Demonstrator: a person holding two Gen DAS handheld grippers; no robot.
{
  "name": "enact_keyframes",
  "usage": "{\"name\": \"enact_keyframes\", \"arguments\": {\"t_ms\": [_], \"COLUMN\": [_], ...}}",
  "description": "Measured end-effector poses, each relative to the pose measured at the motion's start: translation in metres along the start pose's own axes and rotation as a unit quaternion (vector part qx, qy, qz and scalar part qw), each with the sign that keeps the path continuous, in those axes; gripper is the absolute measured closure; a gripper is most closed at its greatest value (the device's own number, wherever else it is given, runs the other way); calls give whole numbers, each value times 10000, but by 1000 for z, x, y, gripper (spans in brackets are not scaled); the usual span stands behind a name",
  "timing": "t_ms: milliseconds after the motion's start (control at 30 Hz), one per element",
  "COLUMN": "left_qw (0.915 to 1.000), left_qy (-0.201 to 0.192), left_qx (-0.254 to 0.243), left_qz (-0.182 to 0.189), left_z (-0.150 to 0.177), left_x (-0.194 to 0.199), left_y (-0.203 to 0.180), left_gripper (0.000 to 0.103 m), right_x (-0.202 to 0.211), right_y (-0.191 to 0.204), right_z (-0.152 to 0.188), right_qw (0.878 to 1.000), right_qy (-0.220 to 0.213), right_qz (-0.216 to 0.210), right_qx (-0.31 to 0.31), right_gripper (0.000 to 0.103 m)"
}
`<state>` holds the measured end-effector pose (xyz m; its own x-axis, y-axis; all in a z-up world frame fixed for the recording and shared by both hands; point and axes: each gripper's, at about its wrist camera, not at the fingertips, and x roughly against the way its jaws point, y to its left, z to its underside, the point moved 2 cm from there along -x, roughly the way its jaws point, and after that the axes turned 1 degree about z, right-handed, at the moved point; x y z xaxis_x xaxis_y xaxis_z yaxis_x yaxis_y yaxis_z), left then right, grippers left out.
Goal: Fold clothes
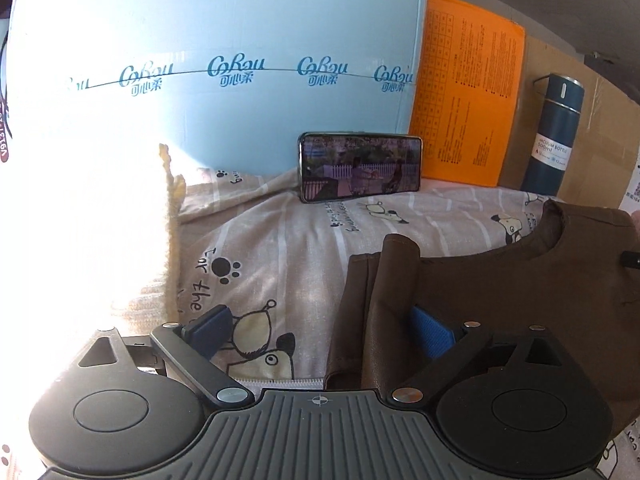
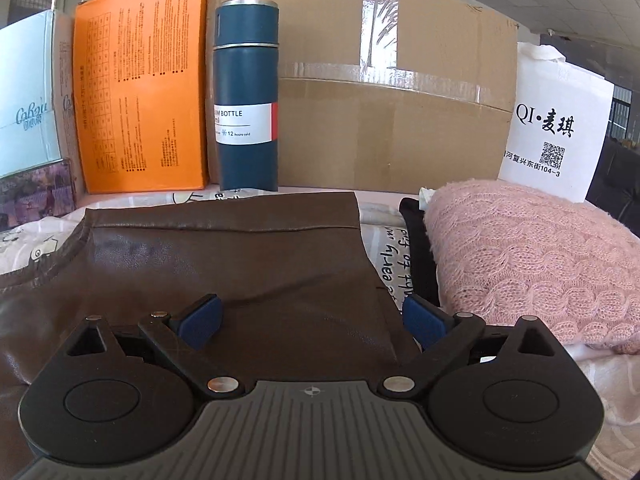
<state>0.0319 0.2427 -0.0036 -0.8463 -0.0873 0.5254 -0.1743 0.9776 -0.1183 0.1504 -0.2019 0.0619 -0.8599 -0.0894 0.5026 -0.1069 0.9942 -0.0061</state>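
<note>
Both hand-held grippers, left (image 1: 322,332) and right (image 2: 312,320), are spread wide (nothing gripped) over a brown leather garment (image 2: 224,256).

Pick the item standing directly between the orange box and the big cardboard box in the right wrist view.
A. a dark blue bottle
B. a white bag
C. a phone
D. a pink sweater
A: the dark blue bottle stands upright between the orange box and the cardboard box.
</note>
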Motion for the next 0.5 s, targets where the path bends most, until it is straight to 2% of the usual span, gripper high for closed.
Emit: {"name": "enact_keyframes", "arguments": {"t_ms": [67,133,200,400,467,500], "left_qw": [9976,9899,9828,9656,9610,9598], "left_qy": [-182,-320,-449,-653,-663,-635], "left_qx": [650,1308,1668,2269,2421,2502], "left_qz": [178,438,650,1087,1161,1099], "left_z": [-5,-8,-7,-3,-2,0], "left_x": [12,25,35,46,48,51], "left_y": [10,20,25,35,38,39], "left_gripper": [6,6,6,5,5,5], "right_x": [-4,-8,-7,-5,0,7], "right_y": [-8,-16,-18,-18,-22,-24], "right_z": [1,2,3,2,3,3], "right_qw": [9994,9977,9965,9956,9941,9922], "right_qy": [134,264,281,200,58,-151], "right_qz": [-167,-345,-427,-431,-336,-318], "right_qx": [-259,-529,-657,-802,-1028,-1196], "right_gripper": [4,4,4,3,3,3]}}
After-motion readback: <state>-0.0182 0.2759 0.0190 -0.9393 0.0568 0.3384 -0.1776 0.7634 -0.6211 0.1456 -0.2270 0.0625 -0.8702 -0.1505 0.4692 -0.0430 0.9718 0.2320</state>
